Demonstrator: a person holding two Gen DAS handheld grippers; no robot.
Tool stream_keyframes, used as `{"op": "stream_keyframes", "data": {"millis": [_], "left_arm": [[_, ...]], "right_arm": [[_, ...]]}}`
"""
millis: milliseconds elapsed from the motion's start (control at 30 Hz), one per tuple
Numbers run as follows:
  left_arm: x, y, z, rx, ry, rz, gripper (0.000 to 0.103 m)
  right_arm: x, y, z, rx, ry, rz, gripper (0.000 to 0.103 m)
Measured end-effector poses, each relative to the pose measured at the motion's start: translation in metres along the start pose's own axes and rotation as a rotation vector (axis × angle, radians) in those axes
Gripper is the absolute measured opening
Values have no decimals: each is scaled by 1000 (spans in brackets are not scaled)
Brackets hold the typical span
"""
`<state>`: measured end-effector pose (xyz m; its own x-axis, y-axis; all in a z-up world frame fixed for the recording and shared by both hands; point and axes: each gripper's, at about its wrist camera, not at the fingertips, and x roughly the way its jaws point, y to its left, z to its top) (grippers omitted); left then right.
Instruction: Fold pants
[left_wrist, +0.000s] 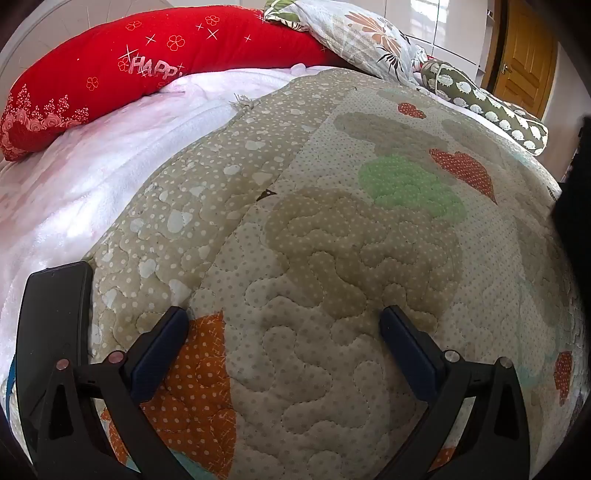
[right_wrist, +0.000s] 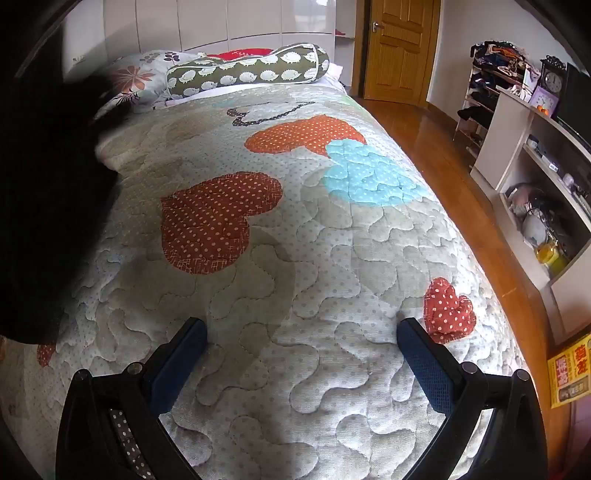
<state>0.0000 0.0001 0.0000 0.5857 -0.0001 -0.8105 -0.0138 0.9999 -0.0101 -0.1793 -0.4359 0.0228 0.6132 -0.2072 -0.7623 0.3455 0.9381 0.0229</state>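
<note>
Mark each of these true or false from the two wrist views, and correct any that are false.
1. Both grippers are open and hold nothing. True: the left gripper and right gripper have only the quilt between their fingers.
2. The long pillow at the head of the bed is blue. False: the long pillow is red.
3. The wooden door is closed. True.
4. The floor beside the bed is carpeted. False: the floor is glossy wood.
5. A clock stands on the shelving. True.
</note>
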Motion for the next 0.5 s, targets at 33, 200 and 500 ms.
{"op": "stream_keyframes", "data": {"millis": [33, 200, 500], "left_arm": [[0, 0, 0, 0, 0, 0, 103], [0, 0, 0, 0, 0, 0, 103], [0, -1, 0, 4, 2, 6, 103]], "right_arm": [[0, 2, -7, 0, -1, -1, 103], [11, -6, -14, -2, 0, -3, 103], [18, -4, -10, -3, 2, -4, 103]]}}
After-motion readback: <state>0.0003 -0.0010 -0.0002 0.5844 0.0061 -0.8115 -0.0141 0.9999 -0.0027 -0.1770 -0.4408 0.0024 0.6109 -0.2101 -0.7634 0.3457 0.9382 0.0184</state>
